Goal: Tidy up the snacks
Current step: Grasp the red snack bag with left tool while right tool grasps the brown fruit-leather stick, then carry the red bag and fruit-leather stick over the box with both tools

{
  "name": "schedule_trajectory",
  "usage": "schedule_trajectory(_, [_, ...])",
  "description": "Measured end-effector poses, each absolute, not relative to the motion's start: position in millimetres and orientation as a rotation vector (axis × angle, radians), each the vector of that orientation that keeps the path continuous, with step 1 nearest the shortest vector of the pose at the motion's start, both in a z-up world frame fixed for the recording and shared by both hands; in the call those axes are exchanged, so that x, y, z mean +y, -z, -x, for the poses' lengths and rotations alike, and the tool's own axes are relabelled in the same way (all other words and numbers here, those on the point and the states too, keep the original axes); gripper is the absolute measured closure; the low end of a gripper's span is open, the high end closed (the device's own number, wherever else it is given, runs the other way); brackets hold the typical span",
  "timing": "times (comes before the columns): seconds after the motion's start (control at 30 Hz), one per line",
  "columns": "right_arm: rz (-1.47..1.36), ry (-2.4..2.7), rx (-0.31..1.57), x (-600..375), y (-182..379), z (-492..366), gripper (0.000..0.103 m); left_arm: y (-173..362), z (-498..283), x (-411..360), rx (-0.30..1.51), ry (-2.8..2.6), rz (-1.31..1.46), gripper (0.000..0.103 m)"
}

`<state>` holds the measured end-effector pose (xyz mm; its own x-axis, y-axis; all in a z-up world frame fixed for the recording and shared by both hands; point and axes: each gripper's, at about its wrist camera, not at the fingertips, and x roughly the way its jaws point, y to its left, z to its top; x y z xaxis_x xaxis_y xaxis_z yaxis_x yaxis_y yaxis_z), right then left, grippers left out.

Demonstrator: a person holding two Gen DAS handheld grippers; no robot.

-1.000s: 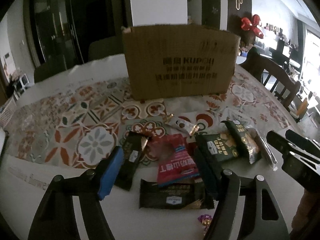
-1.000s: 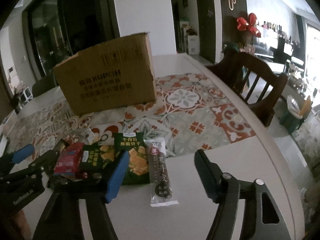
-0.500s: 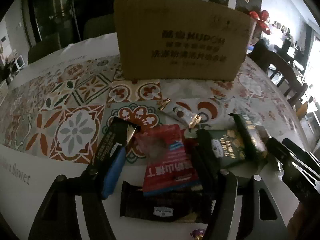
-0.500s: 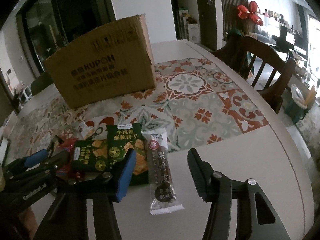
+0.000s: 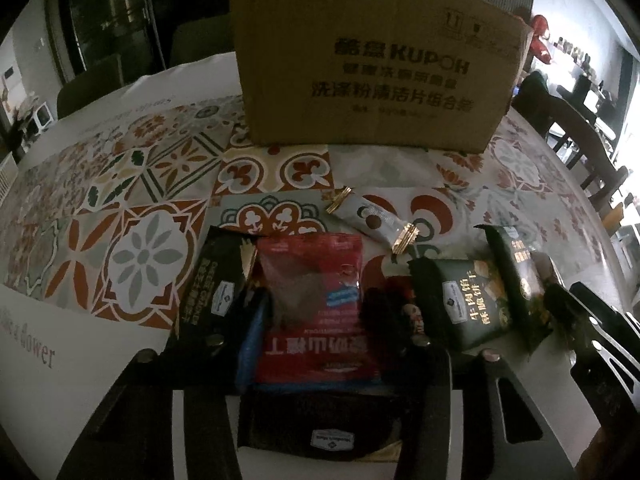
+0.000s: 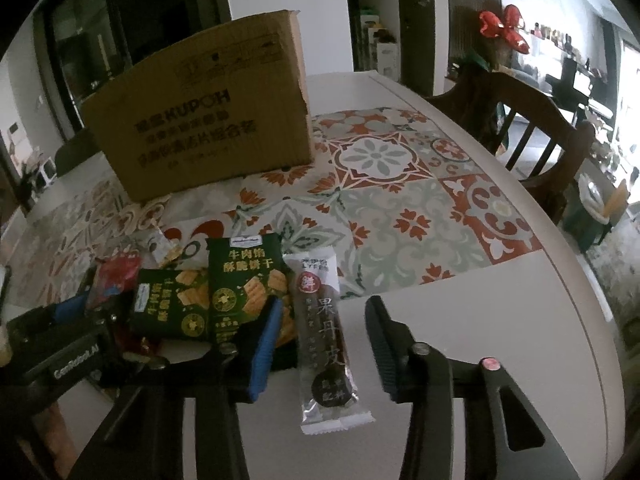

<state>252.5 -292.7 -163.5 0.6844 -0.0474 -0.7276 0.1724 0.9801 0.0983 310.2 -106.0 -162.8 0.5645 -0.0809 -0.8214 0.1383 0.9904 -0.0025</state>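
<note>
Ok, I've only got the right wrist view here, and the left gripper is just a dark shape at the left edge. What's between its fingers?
Observer: In the left wrist view the left gripper has the red packet between its fingers. Its jaws are closing. I can't tell whether the pads press it yet.
Operator: Anything close to that packet that I'm missing?
Observer: A black packet with a white label lies crosswise at the red one's near end, low between the fingers.
Operator: And on its left?
Observer: A second black packet lies lengthwise along the red one's left side, with its near end hidden behind the blue-padded finger.
</note>
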Motion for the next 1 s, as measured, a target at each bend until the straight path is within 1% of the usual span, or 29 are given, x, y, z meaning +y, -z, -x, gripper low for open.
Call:
schedule_trajectory(0.03, [-0.165,0.119,0.812,-293,163,-253,0.065,163,-310,-106,0.96,0.131,-0.065,0.057])
schedule_trajectory(0.1, [-0.176,0.11,0.819,-294,164,-252,0.073,163,-309,-107,0.956,0.137,-0.072,0.059])
schedule_trajectory(0.2, [-0.19,0.101,0.824,-295,165,-252,0.077,162,-308,-109,0.953,0.149,-0.077,0.061])
schedule_trajectory(0.37, [-0.189,0.103,0.817,-296,165,-250,0.078,160,-303,-110,0.939,0.158,-0.088,0.063])
schedule_trajectory(0.6, [-0.185,0.106,0.775,-299,155,-245,0.078,147,-293,-111,0.886,0.171,-0.109,0.063])
schedule_trajectory(1.0, [-0.162,0.042,0.663,-286,116,-235,0.078,96,-277,-103,0.746,0.243,-0.087,0.064])
